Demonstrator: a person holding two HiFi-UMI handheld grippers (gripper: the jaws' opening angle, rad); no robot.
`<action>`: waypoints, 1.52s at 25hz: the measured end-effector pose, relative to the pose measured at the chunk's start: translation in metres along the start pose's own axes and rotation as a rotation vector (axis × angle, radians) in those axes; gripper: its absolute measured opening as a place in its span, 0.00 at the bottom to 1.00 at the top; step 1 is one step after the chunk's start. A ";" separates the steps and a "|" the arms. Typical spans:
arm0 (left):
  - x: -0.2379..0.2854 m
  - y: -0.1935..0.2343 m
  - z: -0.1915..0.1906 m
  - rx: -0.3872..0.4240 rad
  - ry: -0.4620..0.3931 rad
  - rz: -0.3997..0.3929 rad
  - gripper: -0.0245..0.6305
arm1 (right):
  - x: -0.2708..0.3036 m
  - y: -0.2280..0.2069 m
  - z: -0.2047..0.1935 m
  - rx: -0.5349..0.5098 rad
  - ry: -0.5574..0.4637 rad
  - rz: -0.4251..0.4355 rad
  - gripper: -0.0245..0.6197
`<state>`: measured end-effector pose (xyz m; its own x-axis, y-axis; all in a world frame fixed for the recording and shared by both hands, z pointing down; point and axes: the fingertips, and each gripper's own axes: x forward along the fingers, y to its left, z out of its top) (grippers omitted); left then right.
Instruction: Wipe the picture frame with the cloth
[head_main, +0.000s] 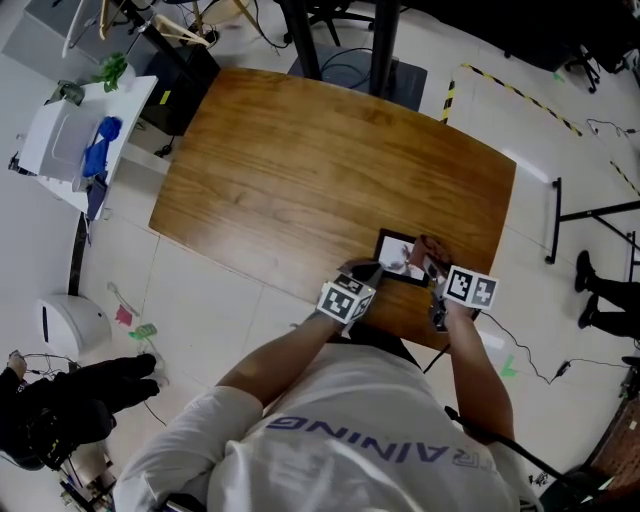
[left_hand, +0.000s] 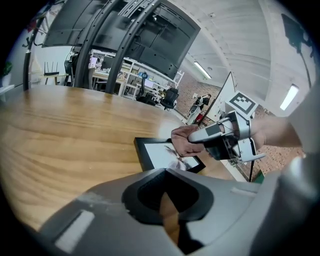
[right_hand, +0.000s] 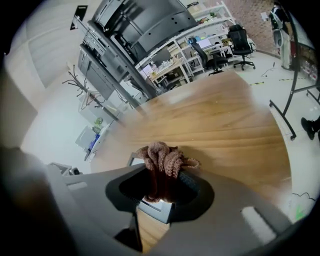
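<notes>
Wooden table (head_main: 300, 170), lower right of head view. Right gripper (right_hand: 162, 177) pinches the brown cloth (right_hand: 161, 159) over the picture frame (left_hand: 156, 156), forearm reaching in from below. Left gripper (left_hand: 167, 202) has jaws nearly together, nothing between, at the frame's left edge. The 2 grippers cover part of the frame, so cloth contact is unclear.

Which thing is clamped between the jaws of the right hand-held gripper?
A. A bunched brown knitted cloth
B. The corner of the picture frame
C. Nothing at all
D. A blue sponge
A: in the right gripper view, the right hand-held gripper has its jaws closed on a bunched brown knitted cloth, which bulges out above them.
</notes>
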<state>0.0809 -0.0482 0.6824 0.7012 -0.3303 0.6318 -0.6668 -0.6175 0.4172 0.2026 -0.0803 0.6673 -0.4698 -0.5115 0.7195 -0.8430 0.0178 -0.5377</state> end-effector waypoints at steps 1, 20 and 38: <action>0.000 0.000 0.000 0.002 0.002 -0.002 0.05 | -0.006 -0.005 0.001 -0.003 -0.007 -0.021 0.23; -0.001 0.002 0.000 0.000 0.005 -0.009 0.05 | -0.022 -0.027 -0.003 0.008 -0.053 -0.050 0.23; 0.023 0.048 0.062 0.043 0.032 -0.012 0.05 | -0.019 -0.023 -0.005 -0.034 -0.064 -0.059 0.23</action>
<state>0.0804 -0.1302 0.6764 0.7001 -0.2999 0.6480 -0.6465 -0.6515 0.3969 0.2296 -0.0670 0.6682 -0.4024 -0.5665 0.7191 -0.8773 0.0144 -0.4797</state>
